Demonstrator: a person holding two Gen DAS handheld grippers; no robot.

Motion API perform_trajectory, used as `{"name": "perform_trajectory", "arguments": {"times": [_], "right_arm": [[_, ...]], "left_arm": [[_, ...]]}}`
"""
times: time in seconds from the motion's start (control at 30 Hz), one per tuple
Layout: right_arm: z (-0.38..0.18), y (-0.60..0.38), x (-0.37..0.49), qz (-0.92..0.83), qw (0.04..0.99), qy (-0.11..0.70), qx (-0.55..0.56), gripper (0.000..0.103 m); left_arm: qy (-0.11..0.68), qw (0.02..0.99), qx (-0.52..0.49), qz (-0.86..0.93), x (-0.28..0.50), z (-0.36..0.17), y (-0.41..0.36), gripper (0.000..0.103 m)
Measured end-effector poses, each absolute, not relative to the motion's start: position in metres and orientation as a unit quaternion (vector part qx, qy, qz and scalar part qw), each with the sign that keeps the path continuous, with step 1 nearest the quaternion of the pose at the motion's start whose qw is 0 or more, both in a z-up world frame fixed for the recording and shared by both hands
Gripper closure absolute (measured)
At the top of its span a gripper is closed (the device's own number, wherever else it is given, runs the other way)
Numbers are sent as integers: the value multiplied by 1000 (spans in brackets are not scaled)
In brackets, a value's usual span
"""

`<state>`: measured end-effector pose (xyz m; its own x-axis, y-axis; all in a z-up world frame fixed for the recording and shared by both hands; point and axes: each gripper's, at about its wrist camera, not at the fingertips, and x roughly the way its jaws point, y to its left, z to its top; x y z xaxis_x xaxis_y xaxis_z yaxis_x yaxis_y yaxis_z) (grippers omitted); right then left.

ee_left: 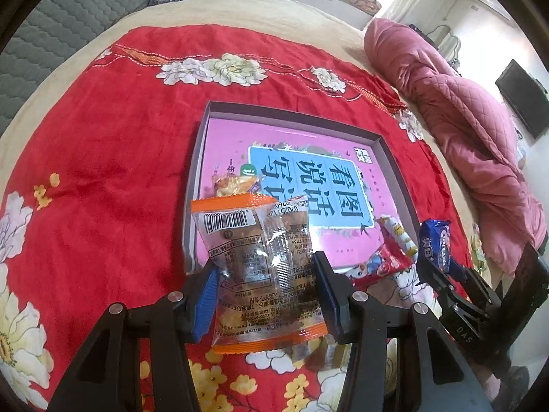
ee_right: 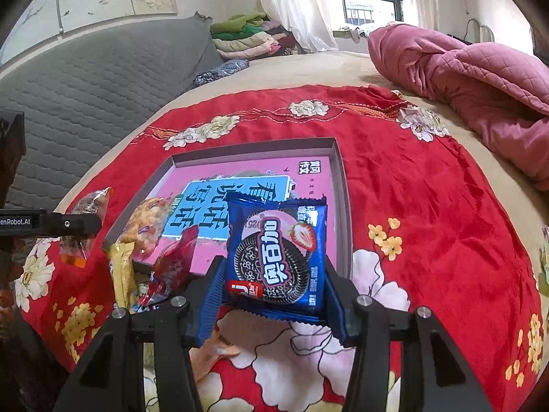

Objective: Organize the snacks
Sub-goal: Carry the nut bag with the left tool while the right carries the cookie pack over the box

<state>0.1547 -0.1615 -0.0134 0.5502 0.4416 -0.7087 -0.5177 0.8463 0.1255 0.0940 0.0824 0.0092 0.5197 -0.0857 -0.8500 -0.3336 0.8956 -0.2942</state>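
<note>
Clear orange-edged packet [ee_left: 260,274] in front of the left gripper [ee_left: 266,274]: covers the near-left corner of the tray [ee_left: 394,158] and part of a snack lying inside; its small print is too blurred to read. Blue cookie packet [ee_right: 276,257] between the right gripper [ee_right: 274,281] fingers: hides the tray's near-right part and the book cover's lower text. Red wrapper [ee_right: 175,264] and yellow wrapper [ee_right: 121,271], left of that gripper: prints illegible, lower ends hidden behind the gripper's frame.

Box [ee_left: 394,158] on blanket [ee_left: 103,137] — quilt [ee_left: 463,120] right, one snack [ee_left: 235,185] inside
</note>
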Motion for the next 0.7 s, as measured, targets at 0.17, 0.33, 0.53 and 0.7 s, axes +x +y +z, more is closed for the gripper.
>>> {"name": "perform_trajectory", "arguments": {"times": [0.17,0.33,0.53,0.7], "right_arm": [[-14,-159,160,271,881,383,-55,51],[-16,-156,169,266,883,383,-56,51],[-18,-154,180,260,886,379,-55,51],[-21,-151,187,259,886,380,-56,51]], "left_arm": [[484,844,-221,71,103,8,84,50],[482,845,-223,67,111,6,83,50],[477,847,-226,61,125,7,84,50],[473,849,-231,55,136,8,82,50]]}}
